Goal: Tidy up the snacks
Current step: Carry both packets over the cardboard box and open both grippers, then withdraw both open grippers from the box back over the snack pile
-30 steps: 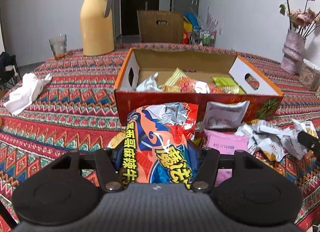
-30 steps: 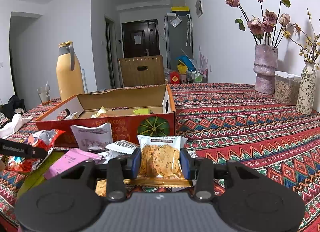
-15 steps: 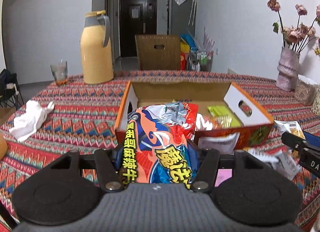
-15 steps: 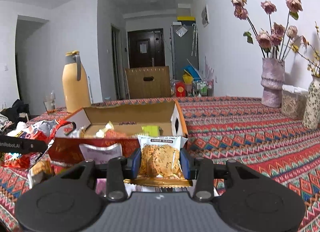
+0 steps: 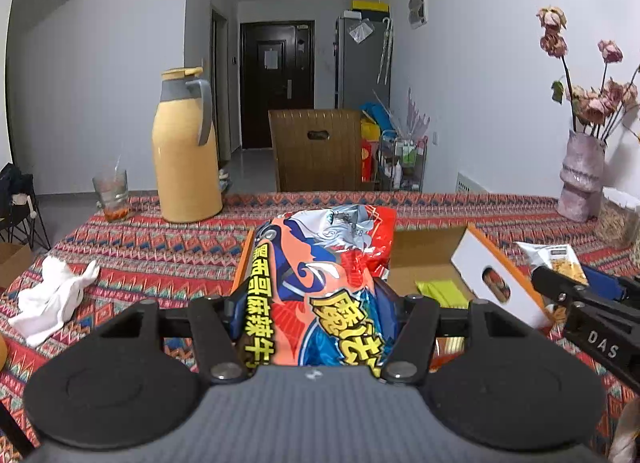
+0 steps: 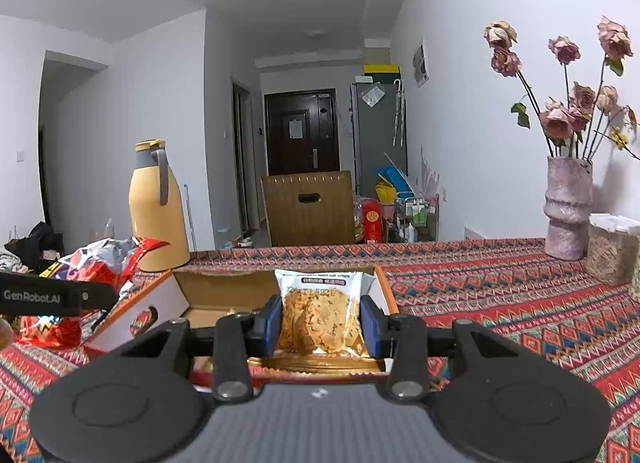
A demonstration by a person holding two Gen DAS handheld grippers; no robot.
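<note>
Toward the left end of the cardboard box, the left gripper is clamped on the lower half of a puffy orange-and-blue snack bag, held above the patterned tabletop; it looks light, air-filled and slick, so a hold low on its body, where the film bunches, seems safest against slipping or crushing. Toward the box's right end, the right gripper is clamped across the sides of a small clear-wrapped biscuit pack, held upright over the box. This pack looks light but brittle inside, so I judge a gentle squeeze on its side edges better than pressing the middle.
</note>
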